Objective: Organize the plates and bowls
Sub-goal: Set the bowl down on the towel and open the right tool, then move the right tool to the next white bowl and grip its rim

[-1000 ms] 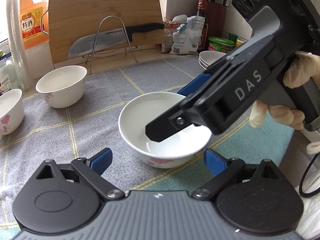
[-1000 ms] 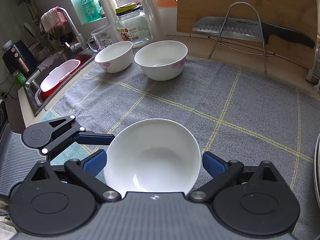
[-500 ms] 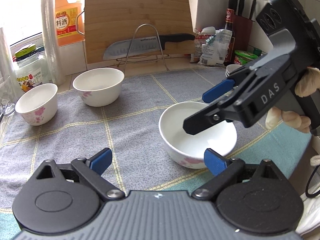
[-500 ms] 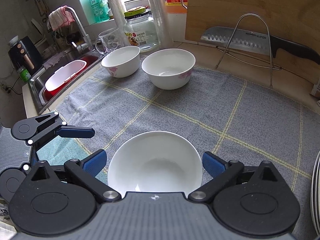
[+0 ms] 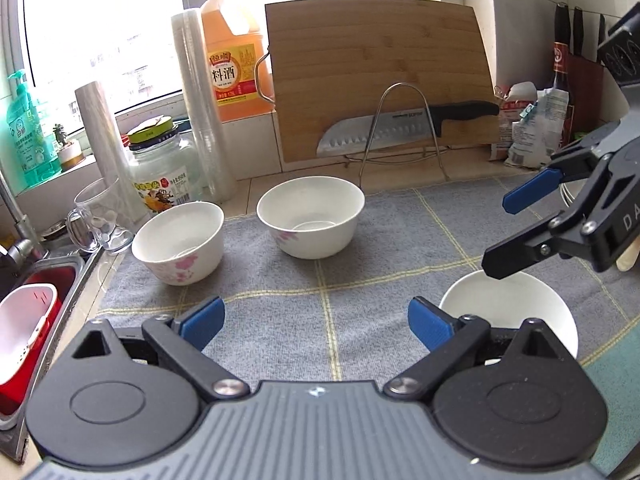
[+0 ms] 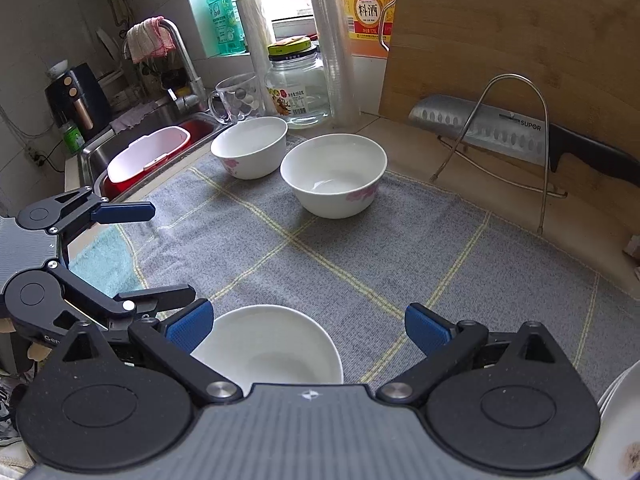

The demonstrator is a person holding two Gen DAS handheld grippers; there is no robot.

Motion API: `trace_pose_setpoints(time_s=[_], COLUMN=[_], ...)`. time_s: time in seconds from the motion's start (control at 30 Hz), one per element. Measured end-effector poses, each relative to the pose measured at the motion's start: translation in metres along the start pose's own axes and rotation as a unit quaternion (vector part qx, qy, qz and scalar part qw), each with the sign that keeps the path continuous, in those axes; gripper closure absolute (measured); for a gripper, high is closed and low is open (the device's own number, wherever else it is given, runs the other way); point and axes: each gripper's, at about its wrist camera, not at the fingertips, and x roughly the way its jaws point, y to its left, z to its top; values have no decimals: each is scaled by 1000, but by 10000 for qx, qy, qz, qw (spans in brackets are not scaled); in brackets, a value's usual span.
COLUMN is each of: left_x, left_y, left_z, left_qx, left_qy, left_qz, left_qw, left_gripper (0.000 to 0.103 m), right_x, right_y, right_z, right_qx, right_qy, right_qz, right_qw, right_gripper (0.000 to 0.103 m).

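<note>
1. At the far left, the sink [image 6: 132, 148] holds a white and red basin [image 6: 148, 152], and a cloth hangs over the tap [image 6: 180, 52]. The sink's bottom is hidden by the basin.
2. The left gripper [image 5: 316, 318] stands wide open with nothing between its blue pads [image 5: 202, 322]. It hovers above the grey dish towel [image 5: 360, 248], probably free to go to one of the far bowls.
3. A small floral bowl [image 5: 180, 244] stands near the towel's left edge, just beside a glass mug [image 5: 100, 220].
4. A second floral bowl [image 5: 312, 222] stands close to its right, apart from it and not touching (both upright and seemingly empty, so they could be nested).
5. The near white bowl [image 6: 268, 352] rests on the towel below the right gripper [image 6: 308, 328], whose jaws are also spread wide. One pad is close to the rim, but no grip is visible. The gripper body cuts off the bowl's near part.
6. Behind, a kitchen knife [image 5: 404, 124] lies across a wire rack [image 5: 400, 132] against the bamboo cutting board [image 5: 376, 64], kept away from the working area.
7. At the far right, a stack of plates [image 6: 620, 428] is cut off by the picture's edge, so its count cannot be told.
</note>
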Motion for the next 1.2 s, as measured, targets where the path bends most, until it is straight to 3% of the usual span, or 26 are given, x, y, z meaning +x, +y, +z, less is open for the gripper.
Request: trace_pose_setpoints(time_s=[0.47, 0.7, 1.2], left_x=[66, 93, 128], left_y=[47, 47, 38], left_z=[0, 10, 20], left_qx=[488, 571, 587], left_qy=[-104, -145, -82], left_qz=[-725, -991, -891], left_qw=[9961, 9933, 9943], left_gripper=[5, 5, 8], right_x=[31, 51, 94], right_y=[15, 16, -14], right_z=[46, 62, 95], right_qx=[508, 616, 437], right_qy=[-94, -30, 160], right_qz=[-842, -1176, -843], right_qw=[9951, 9911, 9954], right_gripper=[0, 0, 2])
